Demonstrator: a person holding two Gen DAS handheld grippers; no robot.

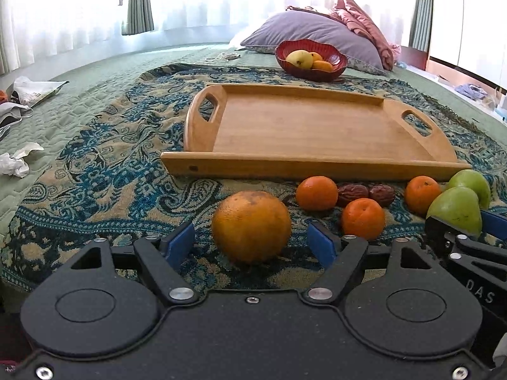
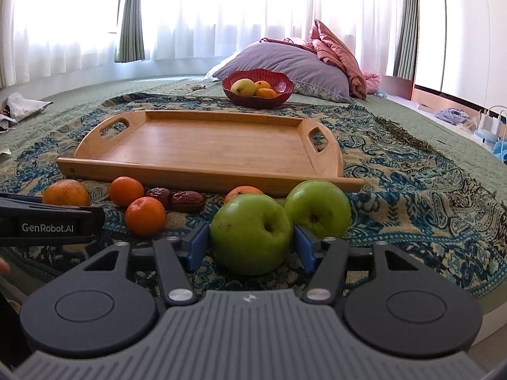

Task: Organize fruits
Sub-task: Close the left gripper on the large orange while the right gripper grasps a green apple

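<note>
A large orange [image 1: 251,226] lies on the patterned cloth between the blue pads of my left gripper [image 1: 252,242], which is open with gaps on both sides. My right gripper [image 2: 252,247] is open around a green apple [image 2: 252,234]; its pads stand close beside the apple. A second green apple [image 2: 317,208] lies just behind. Small oranges [image 2: 145,216] and two dark dates [image 2: 187,201] lie in front of an empty wooden tray [image 2: 206,145]. The tray also shows in the left wrist view [image 1: 317,129]. The right gripper shows at the left view's right edge [image 1: 469,237].
A red bowl [image 2: 257,88] holding a yellow fruit and small oranges stands behind the tray, before a grey pillow [image 2: 285,60]. Crumpled paper and bags [image 1: 19,158] lie on the green bedspread at left. Small items sit at the far right [image 2: 491,126].
</note>
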